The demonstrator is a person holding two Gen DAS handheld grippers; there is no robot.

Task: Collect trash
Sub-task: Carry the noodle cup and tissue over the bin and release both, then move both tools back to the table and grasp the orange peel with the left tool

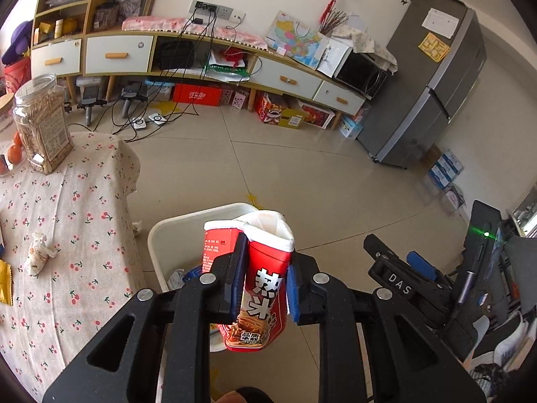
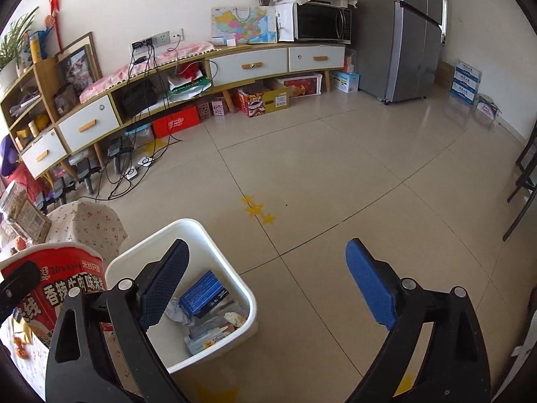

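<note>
Left wrist view: the left gripper is seen with its jaws clamped on a red noodle cup, squashed between the blue pads. The cup is held above the near edge of a white waste bin, which stands on the tiled floor just right of the worktop. The worktop is covered with a cherry-print cloth. On it are noted a crumpled wrapper toward the near left, a clear jar at the far corner, and oranges beside the jar. Part of the right gripper is visible at the right, apart from the cup; its jaw state cannot be told from this view.

Right wrist view: the right gripper is seen with its jaws spread wide and nothing between them. The left jaw is positioned over the bin; the right jaw is over bare floor. Inside the bin are recorded a blue box, crumpled paper and a plastic packet. The noodle cup appears at the near left, beside the bin and in front of the worktop.
</note>
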